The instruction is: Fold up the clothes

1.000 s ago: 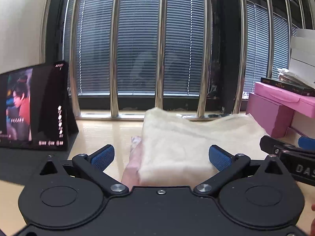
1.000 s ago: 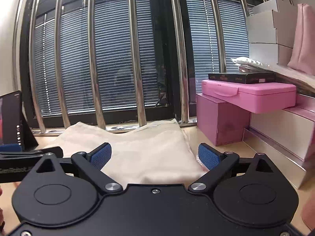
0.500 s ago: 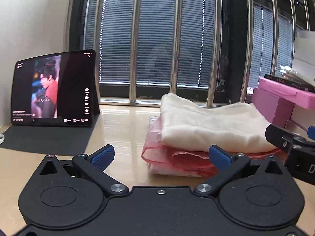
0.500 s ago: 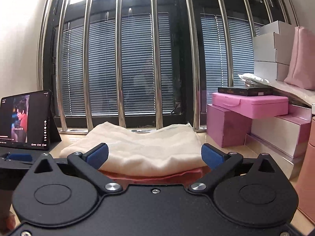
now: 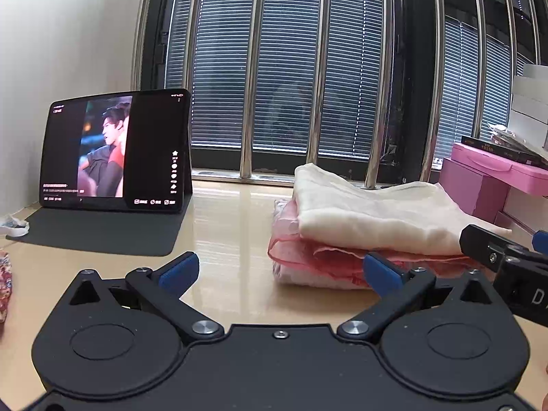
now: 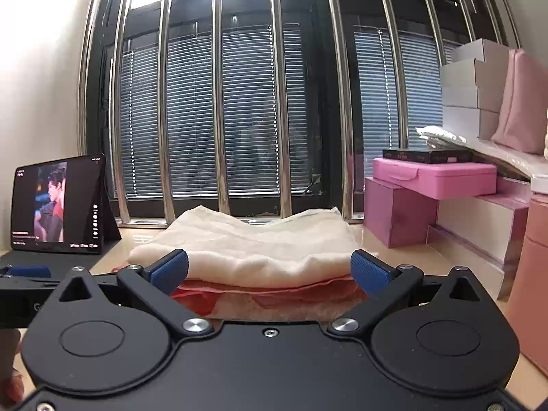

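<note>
Where cream cloth (image 6: 260, 243) ends, bare tabletop (image 5: 226, 212) leftward.

A glossy beige table (image 5: 233, 226) runs up to the barred window. On it, toward the left, a dark mat (image 5: 99, 233) lies flat with a tablet (image 5: 116, 150) propped upright at its back edge. Near the middle sits a stack of folded clothes (image 6: 260, 260), a cream piece on top of pink ones. To the right, pink boxes (image 6: 397, 212) stand on the table, close beside the stack.
</note>
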Available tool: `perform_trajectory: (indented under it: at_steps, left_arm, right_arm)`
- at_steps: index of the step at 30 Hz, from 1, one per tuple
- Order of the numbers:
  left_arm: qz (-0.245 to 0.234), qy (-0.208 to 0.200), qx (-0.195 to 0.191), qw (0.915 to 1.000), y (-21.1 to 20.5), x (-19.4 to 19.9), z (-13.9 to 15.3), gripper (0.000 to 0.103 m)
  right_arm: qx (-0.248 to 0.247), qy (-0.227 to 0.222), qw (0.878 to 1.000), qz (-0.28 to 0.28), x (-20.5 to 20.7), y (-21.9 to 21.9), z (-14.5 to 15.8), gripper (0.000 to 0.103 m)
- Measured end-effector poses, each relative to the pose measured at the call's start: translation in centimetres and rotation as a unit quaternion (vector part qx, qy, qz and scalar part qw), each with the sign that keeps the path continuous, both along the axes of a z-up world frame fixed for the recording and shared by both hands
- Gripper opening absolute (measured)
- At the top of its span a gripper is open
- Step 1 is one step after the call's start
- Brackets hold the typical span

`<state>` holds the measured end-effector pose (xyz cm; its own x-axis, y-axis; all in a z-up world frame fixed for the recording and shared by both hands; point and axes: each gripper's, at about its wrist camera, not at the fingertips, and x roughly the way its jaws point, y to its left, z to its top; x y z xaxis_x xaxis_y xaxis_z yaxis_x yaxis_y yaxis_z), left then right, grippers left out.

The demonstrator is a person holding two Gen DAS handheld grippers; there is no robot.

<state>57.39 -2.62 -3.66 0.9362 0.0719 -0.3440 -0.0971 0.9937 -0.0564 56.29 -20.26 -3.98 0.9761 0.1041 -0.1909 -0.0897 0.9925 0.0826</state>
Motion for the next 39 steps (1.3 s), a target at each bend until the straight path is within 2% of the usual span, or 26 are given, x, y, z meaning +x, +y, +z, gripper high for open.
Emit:
perform_trajectory:
  at_steps: [15,28,35,39]
  left_arm:
    - [0.002,0.032,-0.033,0.9989,1.5,-4.4,-0.4,0.103]
    - [0.026,0.001,0.013,0.9996,1.5,-11.1,0.1,0.103]
    - [0.04,0.01,0.005,0.9991,2.0,-14.2,0.2,0.103]
    - [0.043,0.018,-0.011,0.9989,2.4,-16.6,0.1,0.103]
  right_arm:
    - [0.02,0.026,0.999,0.001,-4.2,0.6,-0.2,0.102]
    - [-0.001,-0.007,1.0,-0.004,-10.2,1.7,0.2,0.102]
    - [-0.018,-0.026,1.0,0.002,-13.7,2.3,0.4,0.102]
    - [-0.008,-0.035,0.999,-0.002,-15.6,1.9,0.6,0.102]
